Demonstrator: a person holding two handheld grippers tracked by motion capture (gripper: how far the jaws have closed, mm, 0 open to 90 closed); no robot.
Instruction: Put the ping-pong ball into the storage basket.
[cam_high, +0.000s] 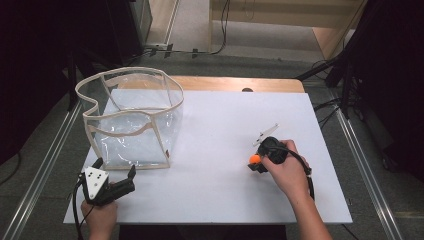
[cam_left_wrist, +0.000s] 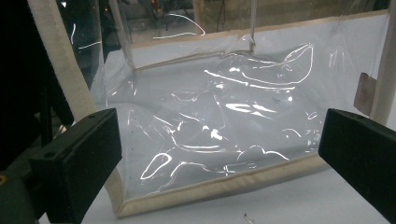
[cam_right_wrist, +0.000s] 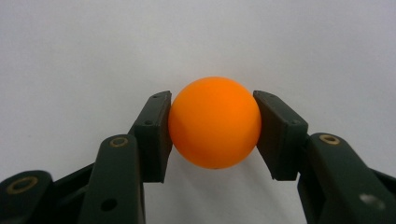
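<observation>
No writing is readable anywhere as my right gripper (cam_right_wrist: 213, 133) clamps an orange ball (cam_right_wrist: 214, 122) between both fingers (cam_right_wrist: 154, 135), low over the white desk (cam_high: 220, 125) at its right half. My left gripper (cam_high: 114, 181), fingers spread wide, faces a clear plastic bag (cam_left_wrist: 219, 121) with beige trim near the left edge. Grey floor surrounds the desk.

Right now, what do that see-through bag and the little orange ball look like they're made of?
The bag: seemingly soft clear plastic film, glossy; it wrinkles and throws bright glints. Its beige edging looks like woven fabric tape. The orange ball: probably smooth matte plastic, evenly coloured, without sharp highlights, pinched between the right gripper jaws.
</observation>
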